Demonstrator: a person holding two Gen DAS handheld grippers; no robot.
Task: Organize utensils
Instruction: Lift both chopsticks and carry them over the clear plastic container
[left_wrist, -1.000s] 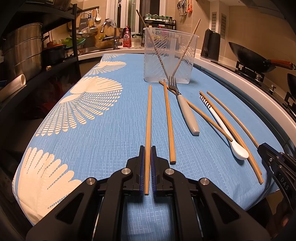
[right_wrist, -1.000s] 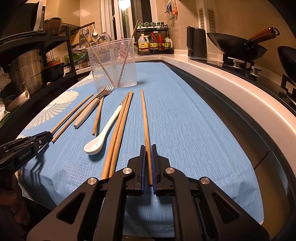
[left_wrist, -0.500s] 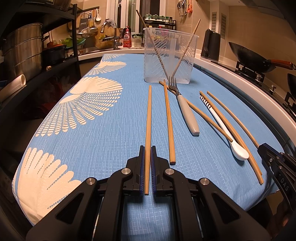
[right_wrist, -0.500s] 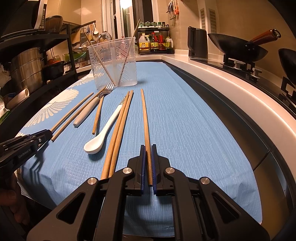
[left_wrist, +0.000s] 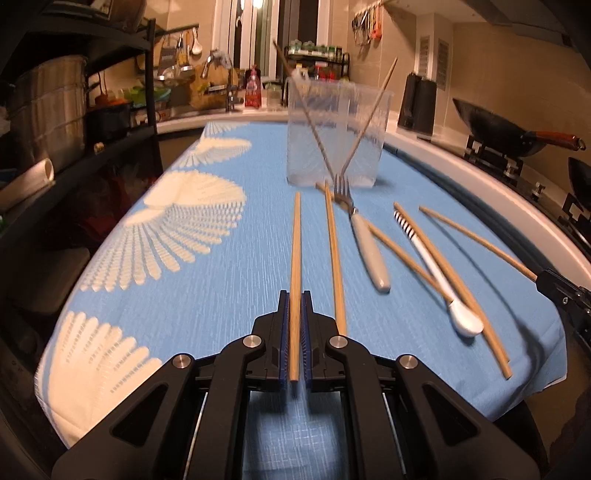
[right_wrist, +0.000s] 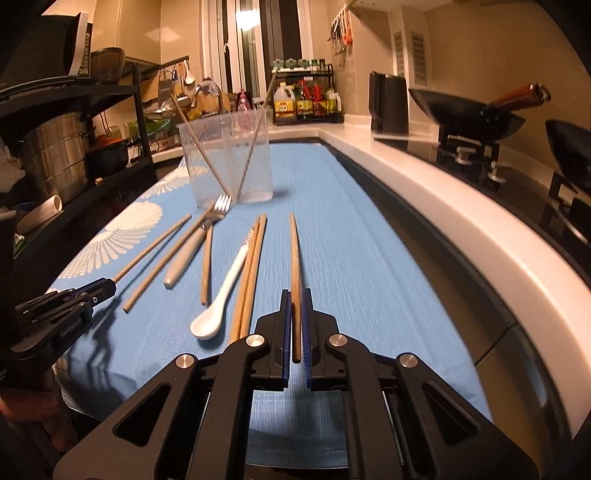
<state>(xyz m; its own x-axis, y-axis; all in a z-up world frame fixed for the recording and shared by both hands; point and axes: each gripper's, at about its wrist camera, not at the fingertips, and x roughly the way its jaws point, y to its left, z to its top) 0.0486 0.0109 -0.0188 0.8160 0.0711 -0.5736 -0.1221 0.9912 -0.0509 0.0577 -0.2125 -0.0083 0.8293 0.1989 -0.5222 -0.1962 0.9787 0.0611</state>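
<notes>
The blue tablecloth carries the whole work, and the clear plastic container stands on it at 12 o'clock from both cameras, already with two chopsticks leaning inside. Between container and grippers lie the loose utensils: a fork at about 1 o'clock in the left view, a white spoon at 2 o'clock, and several bare chopsticks around them. The left gripper is clamped on one chopstick; the right gripper is clamped on another chopstick. Each stick is held near its back end and points forward to 12 o'clock. To do this step well, I think each long free tip should be kept above the cloth, and the two sticks brought to the container one after another, so they do not cross. Each tip should pass over the rim before the jaws let go, and miss the two leaning sticks.
</notes>
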